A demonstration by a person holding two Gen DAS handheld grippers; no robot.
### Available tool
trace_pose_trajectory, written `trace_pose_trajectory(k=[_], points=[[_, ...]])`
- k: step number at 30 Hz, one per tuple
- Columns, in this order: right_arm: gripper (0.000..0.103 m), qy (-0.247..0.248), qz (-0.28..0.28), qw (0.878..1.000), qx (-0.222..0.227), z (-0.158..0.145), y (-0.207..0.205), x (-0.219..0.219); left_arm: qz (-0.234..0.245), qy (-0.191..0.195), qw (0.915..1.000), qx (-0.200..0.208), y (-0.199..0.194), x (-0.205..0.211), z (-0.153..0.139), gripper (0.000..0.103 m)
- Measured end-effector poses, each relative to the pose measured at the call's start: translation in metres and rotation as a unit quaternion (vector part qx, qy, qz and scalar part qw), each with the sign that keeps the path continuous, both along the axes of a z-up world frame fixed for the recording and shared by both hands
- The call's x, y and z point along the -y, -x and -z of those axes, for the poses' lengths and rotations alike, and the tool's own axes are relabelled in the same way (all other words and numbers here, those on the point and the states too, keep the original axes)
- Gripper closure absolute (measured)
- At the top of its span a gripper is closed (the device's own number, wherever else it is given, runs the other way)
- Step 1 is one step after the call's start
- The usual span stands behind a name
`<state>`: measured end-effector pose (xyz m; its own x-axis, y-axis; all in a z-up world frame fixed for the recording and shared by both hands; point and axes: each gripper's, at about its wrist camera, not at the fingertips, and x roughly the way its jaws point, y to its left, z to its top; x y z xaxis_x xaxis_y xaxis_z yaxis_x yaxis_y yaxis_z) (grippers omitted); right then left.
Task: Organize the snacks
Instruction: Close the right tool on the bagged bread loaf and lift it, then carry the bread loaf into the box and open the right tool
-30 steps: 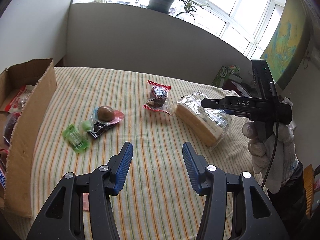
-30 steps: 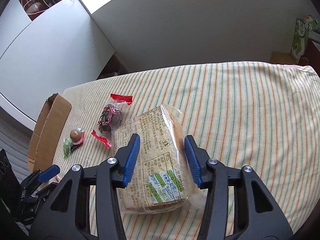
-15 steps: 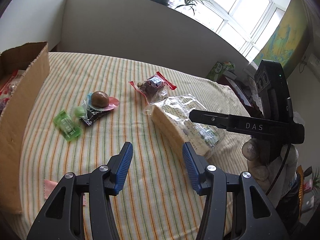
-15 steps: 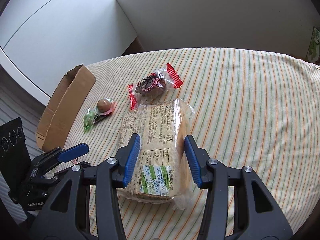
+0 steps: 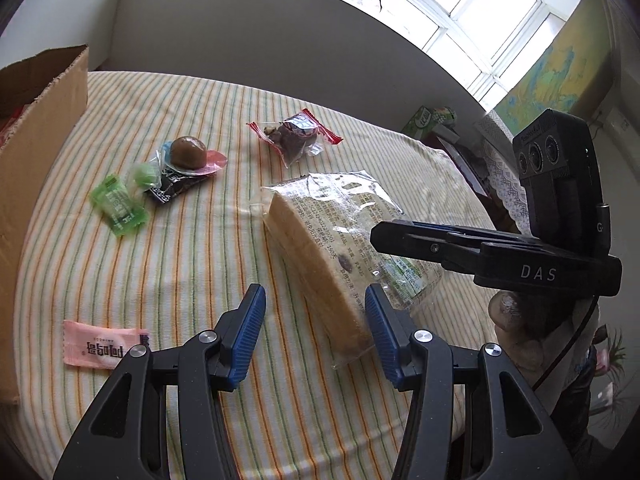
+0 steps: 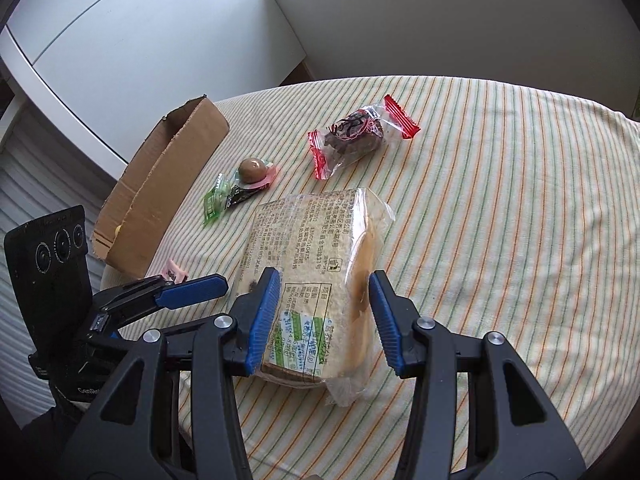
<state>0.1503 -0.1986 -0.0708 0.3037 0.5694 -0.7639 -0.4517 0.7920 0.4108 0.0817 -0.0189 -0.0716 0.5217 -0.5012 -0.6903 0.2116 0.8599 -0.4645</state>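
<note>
Since a second ago my right gripper (image 6: 322, 318) has slid in over the near end of the bagged bread (image 6: 316, 276), and the cardboard box (image 6: 160, 196) now sits further into the left of its view. Its 2 blue pads straddle the loaf, spread and clear of the wrapper, grasping nothing. In the left wrist view my left gripper (image 5: 314, 338) hangs released at lower centre, the loaf's near corner just inside its right pad, untouched. The bread lies on the striped tablecloth (image 5: 192, 264) at centre. Beyond it sit a red-ended snack pack (image 5: 296, 136), a brown egg pack (image 5: 190, 156) and a green candy (image 5: 118, 204); a pink sachet (image 5: 106, 350) lies lower left.
</note>
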Motion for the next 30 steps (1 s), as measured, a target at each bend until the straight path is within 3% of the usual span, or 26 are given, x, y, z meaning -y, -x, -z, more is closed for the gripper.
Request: trace_pose_trajectory(k=[4,12,20,30], points=[[0.054,-0.005,-0.005,1.0,-0.001,0.0,0.008,0.008,0.021,0.018,0.9996,-0.004,0.002,0.01,-0.001,0.052],[0.055,-0.01,0.005,1.0,0.002,-0.001,0.012,0.006,0.038,0.001,0.9992,0.016,0.006,0.025,-0.004,0.059],[0.055,-0.009,0.0,1.0,0.011,-0.01,0.011,-0.013,0.018,-0.017,0.9988,0.043,0.014,0.012,-0.018,0.06],[0.055,-0.023,-0.027,0.998,0.049,-0.049,0.006,-0.064,-0.031,-0.034,0.994,0.099,0.03,-0.033,-0.051,0.06]])
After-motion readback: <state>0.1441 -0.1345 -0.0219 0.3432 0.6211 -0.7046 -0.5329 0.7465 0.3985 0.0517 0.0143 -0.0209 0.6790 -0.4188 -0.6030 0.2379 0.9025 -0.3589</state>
